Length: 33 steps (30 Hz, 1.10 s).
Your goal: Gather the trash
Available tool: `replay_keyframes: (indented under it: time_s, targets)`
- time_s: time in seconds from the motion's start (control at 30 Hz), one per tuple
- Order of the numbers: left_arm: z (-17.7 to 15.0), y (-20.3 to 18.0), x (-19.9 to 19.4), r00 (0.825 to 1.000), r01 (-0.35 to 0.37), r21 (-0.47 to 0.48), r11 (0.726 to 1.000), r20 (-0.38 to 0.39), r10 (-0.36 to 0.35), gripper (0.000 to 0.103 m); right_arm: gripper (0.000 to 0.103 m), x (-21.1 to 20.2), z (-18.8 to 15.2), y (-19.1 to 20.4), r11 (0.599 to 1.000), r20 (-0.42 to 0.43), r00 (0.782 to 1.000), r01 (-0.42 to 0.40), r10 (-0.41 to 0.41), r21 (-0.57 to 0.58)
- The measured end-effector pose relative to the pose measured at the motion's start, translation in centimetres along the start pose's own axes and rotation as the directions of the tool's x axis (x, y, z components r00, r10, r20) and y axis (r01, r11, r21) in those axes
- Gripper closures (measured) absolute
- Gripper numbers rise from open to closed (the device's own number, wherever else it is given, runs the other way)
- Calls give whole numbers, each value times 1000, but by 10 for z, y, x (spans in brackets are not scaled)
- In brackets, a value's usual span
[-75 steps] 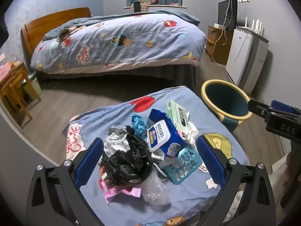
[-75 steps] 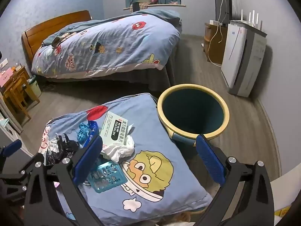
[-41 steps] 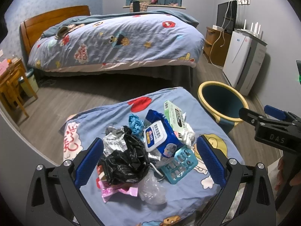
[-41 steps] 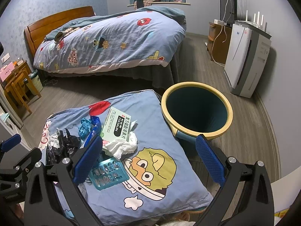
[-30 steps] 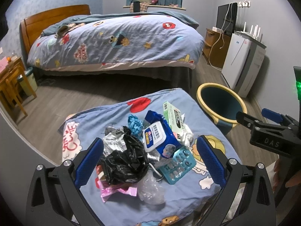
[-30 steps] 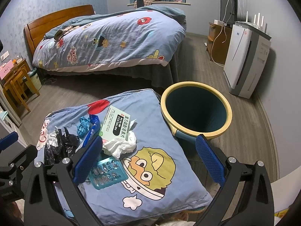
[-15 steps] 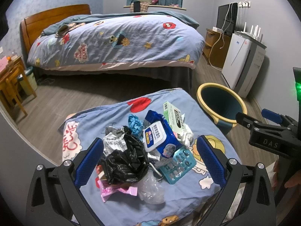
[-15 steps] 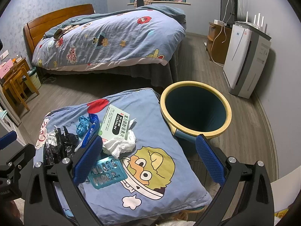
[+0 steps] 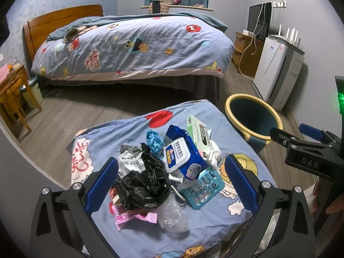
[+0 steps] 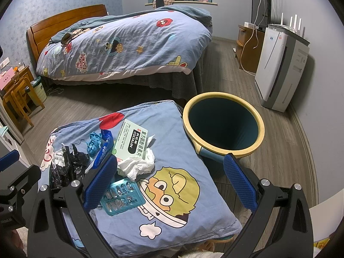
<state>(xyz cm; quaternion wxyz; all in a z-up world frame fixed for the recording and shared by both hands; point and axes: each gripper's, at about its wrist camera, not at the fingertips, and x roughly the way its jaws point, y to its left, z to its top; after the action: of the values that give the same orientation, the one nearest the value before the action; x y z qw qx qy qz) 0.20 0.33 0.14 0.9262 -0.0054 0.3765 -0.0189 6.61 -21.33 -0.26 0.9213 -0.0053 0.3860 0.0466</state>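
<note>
A heap of trash lies on a blue cartoon-print cloth [image 9: 137,124] [image 10: 167,129]: a black plastic bag [image 9: 144,180] [image 10: 66,165], a blue wet-wipe pack [image 9: 180,154], a green medicine box [image 9: 198,134] [image 10: 133,139], a teal blister pack [image 9: 203,188] [image 10: 122,196], white tissue [image 10: 137,165], a pink wrapper [image 9: 133,216] and a clear bag [image 9: 173,214]. A yellow-rimmed teal bin [image 9: 253,118] [image 10: 223,124] stands on the floor just right of the cloth. My left gripper [image 9: 171,181] hangs open above the heap. My right gripper [image 10: 169,176] hangs open over the cloth's right half, empty.
A bed [image 9: 133,45] with a matching duvet fills the back of the room. A white air purifier [image 10: 279,68] and a wooden TV cabinet [image 10: 247,40] line the right wall. Wooden chairs [image 9: 13,99] stand at the left. Wood floor lies between bed and cloth.
Both grippers have drifted only slightly, and both stay open. The trash has not moved.
</note>
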Motion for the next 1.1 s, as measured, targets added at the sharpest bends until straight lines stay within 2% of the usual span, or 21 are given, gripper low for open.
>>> replay_keyframes:
  time_s: [0.33, 0.63, 0.8, 1.0, 1.1]
  targets:
    - [1, -1, 1, 1000, -3, 2, 1000, 3, 3, 5, 6, 0, -1, 0, 1000, -3, 1000, 0, 0, 1]
    - [13, 21, -5, 997, -56, -1, 998, 50, 56, 5, 6, 5, -5, 5, 1000, -28, 999, -20, 19, -9]
    - [33, 45, 7, 994, -101, 5, 995, 44, 100, 5, 6, 18, 9, 14, 998, -54, 997, -65, 64, -17]
    - [48, 93, 27, 990, -138, -105, 985, 5, 139, 5, 6, 47, 20, 42, 981, -100, 978, -187, 180, -55]
    - [41, 112, 37, 994, -111, -177, 978, -38, 106, 5, 6, 67, 17, 56, 970, -159, 960, -240, 232, -32]
